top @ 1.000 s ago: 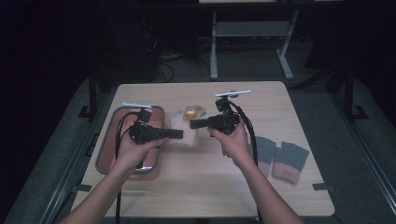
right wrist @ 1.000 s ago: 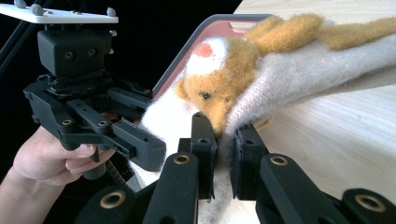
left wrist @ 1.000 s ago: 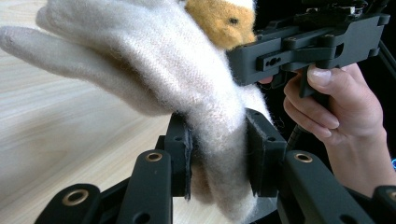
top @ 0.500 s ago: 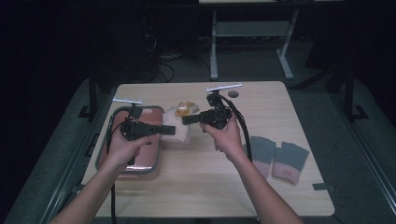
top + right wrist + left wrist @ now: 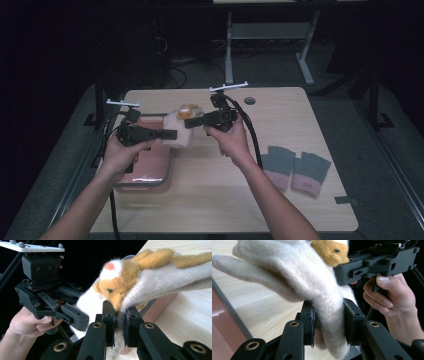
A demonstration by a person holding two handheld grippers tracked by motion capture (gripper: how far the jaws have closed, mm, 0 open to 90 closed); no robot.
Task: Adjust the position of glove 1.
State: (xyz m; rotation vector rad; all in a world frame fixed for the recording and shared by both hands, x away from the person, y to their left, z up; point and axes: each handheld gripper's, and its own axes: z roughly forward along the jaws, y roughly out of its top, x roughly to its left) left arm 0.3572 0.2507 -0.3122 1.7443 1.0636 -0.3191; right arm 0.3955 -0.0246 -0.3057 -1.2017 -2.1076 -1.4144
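Cream-white and fuzzy, the knitted glove [image 5: 178, 131] hangs in the air between both claws, just above the wooden surface [image 5: 220, 195] and beside the pink tray [image 5: 150, 165]. Left claw [image 5: 329, 321] is clamped on the glove, its two black jaws squeezing a thick fold of the wool between them, with the glove's fingers fanning out up and to the left in the left gripper view. Right claw [image 5: 120, 322] is pinched tight on the glove's edge too, jaws nearly together with a thin layer of knit caught between, right under the little orange-brown plush animal face [image 5: 115, 287] sewn on the glove. From the high view the two claws point toward each other, tips close, the glove stretched across the gap over the tray's right rim. Left hand [image 5: 120, 152] sits above the tray; right hand [image 5: 227, 140] is near the middle of the surface. A pair of grey gloves with pink cuffs [image 5: 295, 167] lies flat well off to the right. A small dark round spot [image 5: 250, 100] sits near the far edge, possibly a cable hole, too dim to say.
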